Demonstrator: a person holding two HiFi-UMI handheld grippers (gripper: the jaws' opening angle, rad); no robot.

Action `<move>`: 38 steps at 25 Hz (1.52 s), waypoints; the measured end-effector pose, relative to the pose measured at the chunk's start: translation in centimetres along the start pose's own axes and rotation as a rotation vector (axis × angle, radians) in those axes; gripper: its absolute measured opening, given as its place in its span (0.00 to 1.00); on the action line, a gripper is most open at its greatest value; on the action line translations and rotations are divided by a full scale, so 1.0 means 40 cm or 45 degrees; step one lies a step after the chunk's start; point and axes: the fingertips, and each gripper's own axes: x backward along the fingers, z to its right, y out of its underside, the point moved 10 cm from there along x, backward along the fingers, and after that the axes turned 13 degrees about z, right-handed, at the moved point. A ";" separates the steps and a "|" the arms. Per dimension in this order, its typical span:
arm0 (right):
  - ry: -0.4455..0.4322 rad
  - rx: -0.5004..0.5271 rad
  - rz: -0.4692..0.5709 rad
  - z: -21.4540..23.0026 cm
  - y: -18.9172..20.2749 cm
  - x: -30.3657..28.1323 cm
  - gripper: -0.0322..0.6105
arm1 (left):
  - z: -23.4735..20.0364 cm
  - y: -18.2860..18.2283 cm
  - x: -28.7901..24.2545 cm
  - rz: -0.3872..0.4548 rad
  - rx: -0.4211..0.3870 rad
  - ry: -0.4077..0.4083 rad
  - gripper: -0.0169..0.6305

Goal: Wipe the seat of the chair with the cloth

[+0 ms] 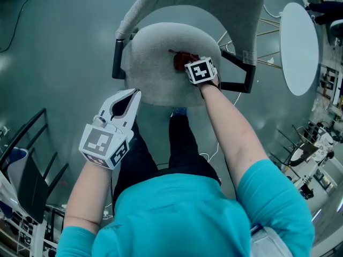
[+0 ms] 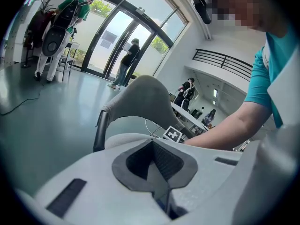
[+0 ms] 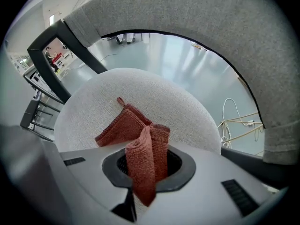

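Observation:
A grey upholstered chair with a round seat (image 1: 155, 63) and curved backrest (image 1: 225, 4) stands in front of me. A red-brown cloth (image 1: 182, 60) lies on the seat's right part. My right gripper (image 1: 194, 67) is shut on the cloth (image 3: 143, 165), one fold pinched between the jaws while the rest (image 3: 117, 128) trails onto the seat (image 3: 140, 93). My left gripper (image 1: 128, 98) hovers at the seat's near left edge, jaws closed together with nothing in them; in its own view the gripper (image 2: 157, 172) points toward the backrest (image 2: 140, 102).
Black armrests (image 1: 117, 58) flank the seat on both sides. A round white table (image 1: 298, 47) stands at the right, with wire-frame legs beside it. Black chair frames (image 1: 32, 165) sit at lower left. Cables (image 3: 234, 121) lie on the floor. People stand far off by glass doors (image 2: 126, 60).

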 end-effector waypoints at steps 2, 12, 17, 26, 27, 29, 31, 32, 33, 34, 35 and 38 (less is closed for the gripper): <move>0.019 0.002 -0.021 0.011 0.009 0.005 0.14 | 0.004 0.000 -0.004 -0.004 -0.002 0.004 0.03; 0.078 0.078 -0.061 0.066 0.036 0.037 0.13 | 0.016 -0.001 -0.025 -0.002 -0.003 0.017 0.03; 0.117 0.172 -0.128 0.081 0.047 0.044 0.13 | 0.014 0.006 -0.026 0.006 0.009 0.019 0.03; 0.275 0.318 -0.341 0.137 0.092 0.048 0.13 | -0.001 0.007 0.005 0.039 0.035 0.023 0.03; 0.291 0.331 -0.367 0.141 0.094 0.049 0.13 | -0.007 0.006 0.014 0.045 0.040 0.019 0.03; 0.321 0.356 -0.426 0.147 0.098 0.048 0.13 | -0.022 0.003 0.033 0.057 0.052 0.009 0.03; 0.338 0.367 -0.490 0.155 0.100 0.041 0.13 | -0.040 0.002 0.054 0.065 0.060 -0.003 0.03; 0.341 0.369 -0.520 0.159 0.100 0.036 0.13 | -0.050 0.002 0.065 0.070 0.063 -0.010 0.03; 0.347 0.371 -0.549 0.164 0.100 0.032 0.13 | -0.060 0.003 0.077 0.073 0.064 -0.016 0.03; 0.358 0.376 -0.581 0.169 0.100 0.030 0.13 | -0.069 0.004 0.088 0.077 0.065 -0.022 0.03; 0.374 0.386 -0.614 0.175 0.101 0.030 0.13 | -0.078 0.004 0.099 0.079 0.064 -0.029 0.03; 0.422 0.436 -0.729 0.197 0.118 0.028 0.13 | -0.100 0.009 0.132 0.078 0.040 -0.049 0.03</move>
